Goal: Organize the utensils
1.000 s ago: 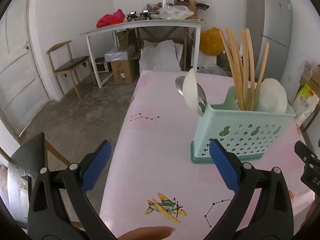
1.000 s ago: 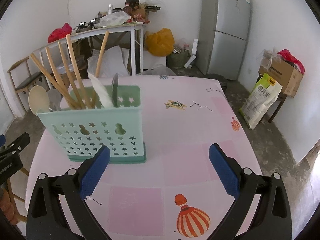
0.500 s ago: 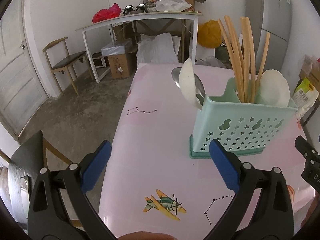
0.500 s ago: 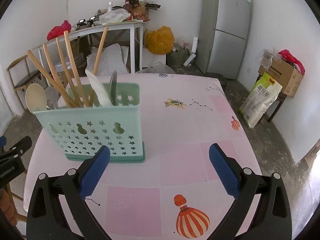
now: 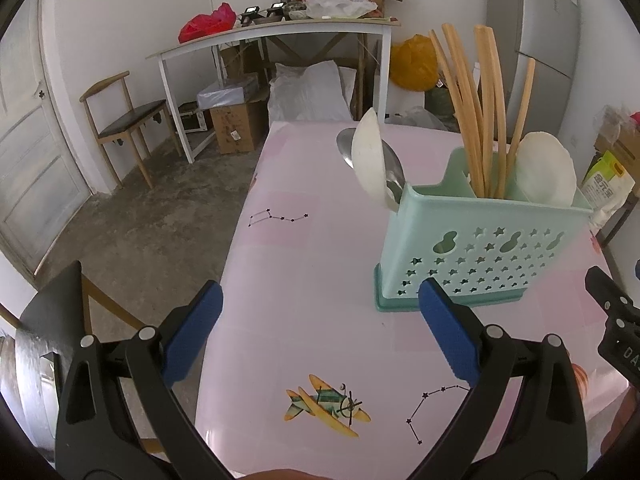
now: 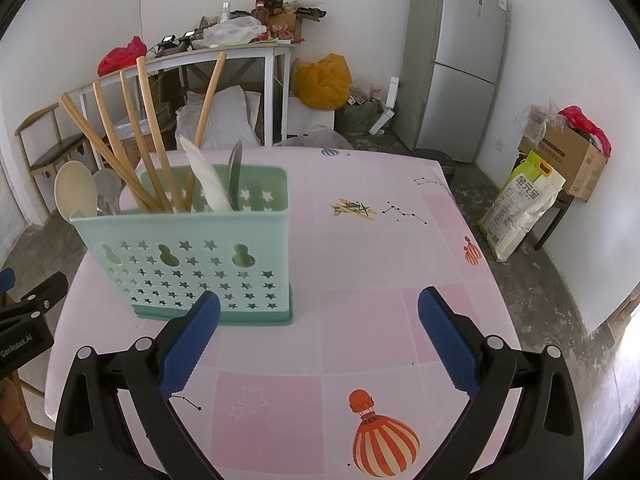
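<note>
A mint green utensil holder (image 5: 480, 248) with star cut-outs stands on the pink table (image 5: 312, 272); it also shows in the right wrist view (image 6: 192, 260). Wooden chopsticks (image 5: 476, 116) stand in its middle compartment. White and metal spoons (image 5: 372, 164) lean out of one end, and a white spoon (image 5: 544, 172) stands at the other end. My left gripper (image 5: 320, 336) is open and empty, near the holder's left side. My right gripper (image 6: 320, 340) is open and empty, near the holder's right front.
A white work table (image 5: 272, 36) piled with clutter stands behind, with boxes and bags under it. A wooden chair (image 5: 124, 116) is at the left, a grey fridge (image 6: 456, 60) at the back right. A rice bag (image 6: 520, 204) and a carton (image 6: 568, 156) sit by the right wall.
Both grippers have drawn back slightly from the holder and risen a little. Both stay open and empty. The holder and utensils have not moved.
</note>
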Tool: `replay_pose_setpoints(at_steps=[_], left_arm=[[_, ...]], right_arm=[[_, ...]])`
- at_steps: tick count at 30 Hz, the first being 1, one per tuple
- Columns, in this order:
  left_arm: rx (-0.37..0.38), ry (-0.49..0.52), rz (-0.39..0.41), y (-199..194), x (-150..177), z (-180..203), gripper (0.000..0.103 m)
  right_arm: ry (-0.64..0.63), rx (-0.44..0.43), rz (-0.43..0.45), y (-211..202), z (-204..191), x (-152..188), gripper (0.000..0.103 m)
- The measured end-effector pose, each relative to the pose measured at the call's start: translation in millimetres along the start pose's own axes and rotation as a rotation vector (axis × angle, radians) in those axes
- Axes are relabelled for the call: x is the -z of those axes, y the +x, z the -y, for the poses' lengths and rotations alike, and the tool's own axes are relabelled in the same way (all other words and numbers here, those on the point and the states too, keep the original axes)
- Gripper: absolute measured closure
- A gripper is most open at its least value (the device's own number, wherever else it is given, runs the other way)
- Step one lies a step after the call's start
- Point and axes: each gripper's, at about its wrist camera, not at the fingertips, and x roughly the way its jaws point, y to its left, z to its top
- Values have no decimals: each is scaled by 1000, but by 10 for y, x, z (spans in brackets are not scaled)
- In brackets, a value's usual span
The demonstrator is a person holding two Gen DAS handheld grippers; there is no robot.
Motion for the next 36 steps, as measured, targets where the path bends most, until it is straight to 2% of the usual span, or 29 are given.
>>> replay_pose_setpoints(at_steps=[36], left_arm=[[14, -2, -12, 31, 58, -14, 8]], right_arm=[[-7, 3, -3, -17, -17, -9, 7]])
